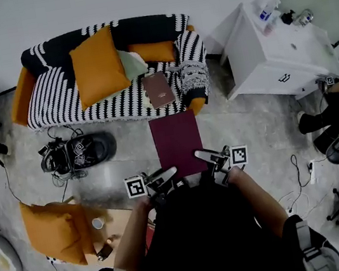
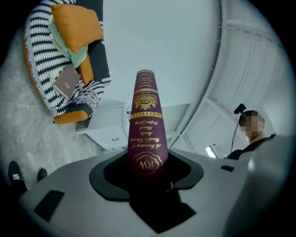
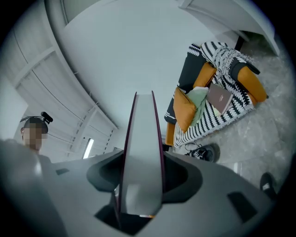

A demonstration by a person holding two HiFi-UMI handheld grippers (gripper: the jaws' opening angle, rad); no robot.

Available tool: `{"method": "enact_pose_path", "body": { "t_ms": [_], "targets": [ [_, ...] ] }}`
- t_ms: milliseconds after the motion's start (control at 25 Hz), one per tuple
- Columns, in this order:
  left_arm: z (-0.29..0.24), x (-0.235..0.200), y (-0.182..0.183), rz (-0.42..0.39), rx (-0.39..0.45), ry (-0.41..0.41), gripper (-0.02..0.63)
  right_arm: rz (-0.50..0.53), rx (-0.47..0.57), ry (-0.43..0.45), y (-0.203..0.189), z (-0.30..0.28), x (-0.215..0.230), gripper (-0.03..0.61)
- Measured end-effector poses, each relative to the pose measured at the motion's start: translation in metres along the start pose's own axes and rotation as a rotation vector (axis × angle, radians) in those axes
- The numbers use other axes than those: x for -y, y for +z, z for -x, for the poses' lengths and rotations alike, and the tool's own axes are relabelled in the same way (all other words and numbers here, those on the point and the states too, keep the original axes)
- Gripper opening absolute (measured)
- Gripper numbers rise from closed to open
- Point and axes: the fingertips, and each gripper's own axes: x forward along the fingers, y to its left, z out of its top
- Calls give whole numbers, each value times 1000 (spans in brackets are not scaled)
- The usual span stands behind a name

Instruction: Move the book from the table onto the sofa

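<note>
A dark maroon book [image 1: 177, 142] hangs flat over the floor in front of the sofa [image 1: 61, 101], held at its near edge from both sides. My left gripper [image 1: 166, 174] is shut on the spine side; in the left gripper view the gold-lettered spine [image 2: 146, 121] stands up between the jaws. My right gripper [image 1: 203, 153] is shut on the opposite side, and the right gripper view looks along the pale page edge [image 3: 141, 152] between its jaws. The sofa has a black-and-white striped cover and orange cushions [image 1: 96, 65].
A brown book [image 1: 158, 89] lies on the sofa seat near its right arm. A white cabinet [image 1: 274, 50] stands right of the sofa. Shoes and cables [image 1: 76, 153] lie on the floor at left. An orange cushion [image 1: 53, 229] and a low table [image 1: 121, 222] are behind me at left.
</note>
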Motion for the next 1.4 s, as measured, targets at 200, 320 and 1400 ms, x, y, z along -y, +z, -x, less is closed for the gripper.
{"method": "enact_pose_path", "body": {
  "t_ms": [200,320,1400],
  "targets": [
    [5,-19,27,-26,50,71,222,35,-81,-22,18,-25,18,232],
    [4,-40,45,-33,45,133,225,27,-109,-13,36,-41,31,232],
    [-118,-188,257,57,-151,417,296,-87,-214,-303,249,-117,205,239]
  ]
}}
